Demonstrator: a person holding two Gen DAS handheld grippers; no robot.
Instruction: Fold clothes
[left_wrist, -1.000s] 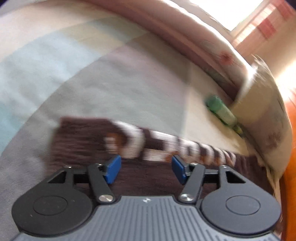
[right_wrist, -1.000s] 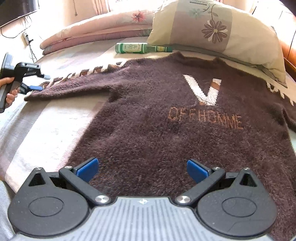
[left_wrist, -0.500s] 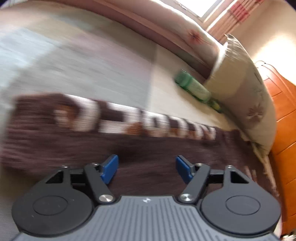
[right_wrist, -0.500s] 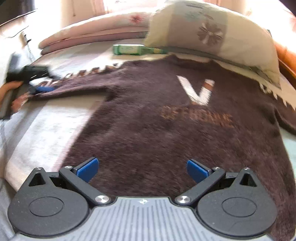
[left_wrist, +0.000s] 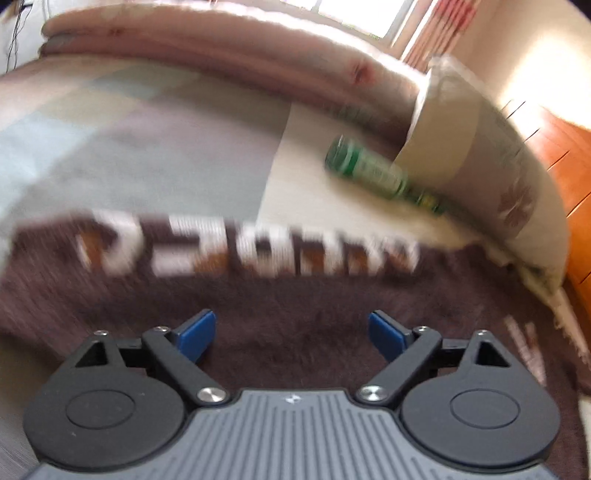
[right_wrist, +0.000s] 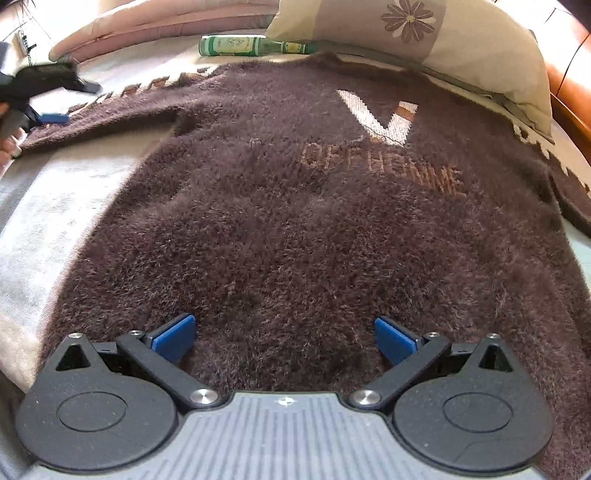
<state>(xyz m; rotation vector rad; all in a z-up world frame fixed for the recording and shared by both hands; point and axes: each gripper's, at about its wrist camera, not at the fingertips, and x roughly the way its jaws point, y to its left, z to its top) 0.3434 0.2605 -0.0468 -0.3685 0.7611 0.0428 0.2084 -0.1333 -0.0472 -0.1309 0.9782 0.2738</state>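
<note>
A fuzzy dark brown sweater (right_wrist: 295, 221) with a white V and tan lettering lies flat, front up, on the bed. Its left sleeve (left_wrist: 258, 288), with white and tan lettering along it, stretches across the left wrist view. My left gripper (left_wrist: 291, 332) hangs over that sleeve; its jaws are opening and nothing is pinched between the blue pads. It also shows at the far left of the right wrist view (right_wrist: 55, 99). My right gripper (right_wrist: 284, 336) stands open low over the sweater's hem, nothing gripped.
A green glass bottle (right_wrist: 251, 46) lies on the bed by the sweater's collar, also in the left view (left_wrist: 373, 173). A flowered pillow (right_wrist: 443, 44) and a rolled pink quilt (left_wrist: 221, 59) sit behind it. A wooden headboard (left_wrist: 569, 166) stands at the right.
My left gripper has slid along the sleeve toward the sweater's body and its jaws have spread wider. My right gripper has come lower over the hem, still wide.
</note>
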